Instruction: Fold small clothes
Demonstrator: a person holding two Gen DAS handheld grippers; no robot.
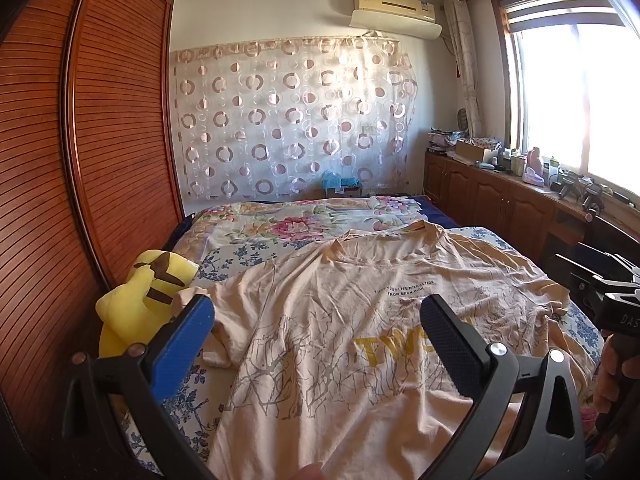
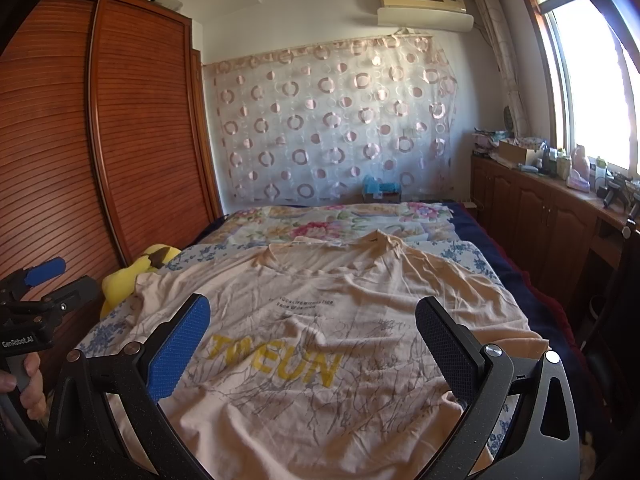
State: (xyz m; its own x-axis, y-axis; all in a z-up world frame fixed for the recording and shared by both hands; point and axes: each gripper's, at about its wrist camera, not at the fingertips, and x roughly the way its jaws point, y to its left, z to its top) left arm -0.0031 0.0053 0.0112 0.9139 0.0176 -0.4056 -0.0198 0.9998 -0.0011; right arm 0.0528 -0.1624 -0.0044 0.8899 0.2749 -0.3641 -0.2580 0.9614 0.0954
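Note:
A peach T-shirt [image 1: 340,344] with yellow lettering and a grey branch print lies spread flat, front up, on the bed; it also shows in the right wrist view [image 2: 320,332]. Its collar points to the far end. My left gripper [image 1: 316,320] is open and empty, held above the shirt's near left part. My right gripper [image 2: 312,320] is open and empty, held above the shirt's near middle. The left gripper's body shows at the left edge of the right wrist view [image 2: 36,292], and the right gripper's body shows at the right edge of the left wrist view [image 1: 600,284].
A yellow plush toy [image 1: 140,304] lies at the bed's left edge beside the wooden wardrobe [image 1: 80,184]. A floral quilt [image 1: 296,224] covers the far bed. A low wooden cabinet [image 1: 512,196] with clutter runs under the window at right.

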